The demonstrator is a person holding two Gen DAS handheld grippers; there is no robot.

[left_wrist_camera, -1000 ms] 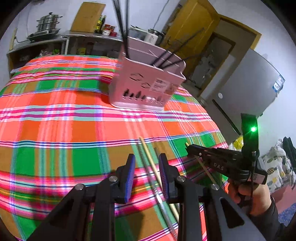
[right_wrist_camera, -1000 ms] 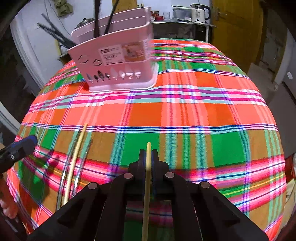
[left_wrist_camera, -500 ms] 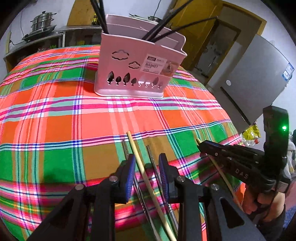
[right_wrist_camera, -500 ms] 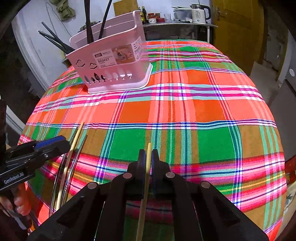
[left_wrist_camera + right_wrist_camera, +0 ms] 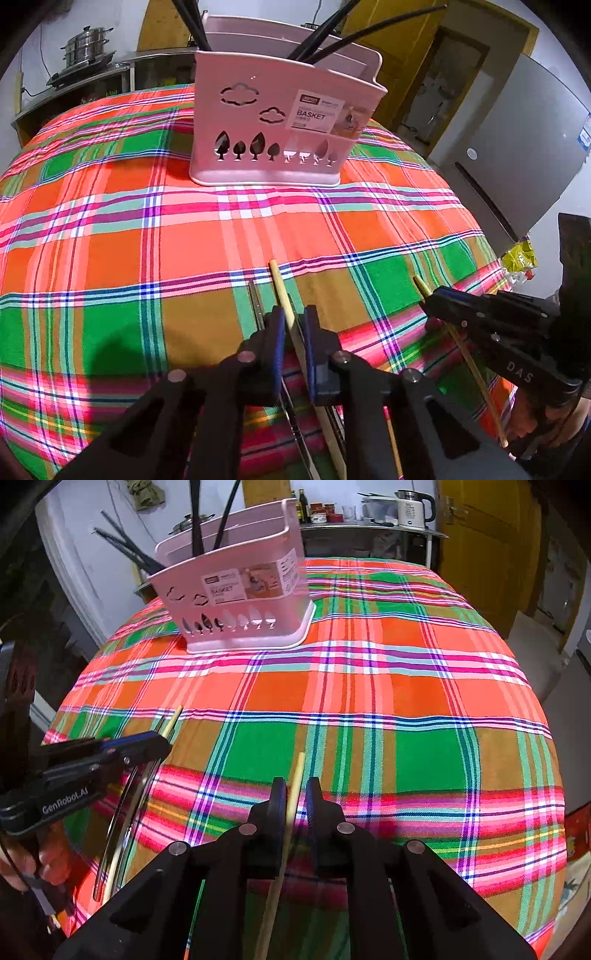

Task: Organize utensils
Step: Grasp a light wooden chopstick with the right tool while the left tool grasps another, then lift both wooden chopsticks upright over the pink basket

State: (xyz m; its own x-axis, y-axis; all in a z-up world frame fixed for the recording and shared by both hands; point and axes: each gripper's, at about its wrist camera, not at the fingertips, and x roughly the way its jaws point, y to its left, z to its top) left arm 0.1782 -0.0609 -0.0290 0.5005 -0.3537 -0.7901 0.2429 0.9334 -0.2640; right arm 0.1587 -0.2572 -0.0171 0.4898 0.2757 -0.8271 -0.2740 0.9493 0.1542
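A pink utensil basket (image 5: 266, 122) (image 5: 240, 602) stands at the far side of the plaid tablecloth (image 5: 110, 229). My left gripper (image 5: 295, 325) is low over the cloth. Its jaws are closing and the pads press a pale wooden chopstick (image 5: 277, 280). Thin metal chopsticks (image 5: 255, 299) lie right beside it. The right wrist view shows this gripper (image 5: 162, 738) at the left. My right gripper (image 5: 295, 794) has a second wooden chopstick (image 5: 299, 771) between its fingers. Its jaws are opening, and a gap shows beside the stick.
Black chopsticks (image 5: 192, 22) stick up out of the basket. A grey fridge (image 5: 517, 147) stands past the table's right edge, and a counter with a kettle (image 5: 410, 504) and steel pots (image 5: 86, 44) is behind. A hand (image 5: 22, 864) holds the left gripper.
My left gripper came forward and down over the wooden chopstick and its jaws narrowed onto it. The right gripper stayed in place while its jaws eased apart from their stick.
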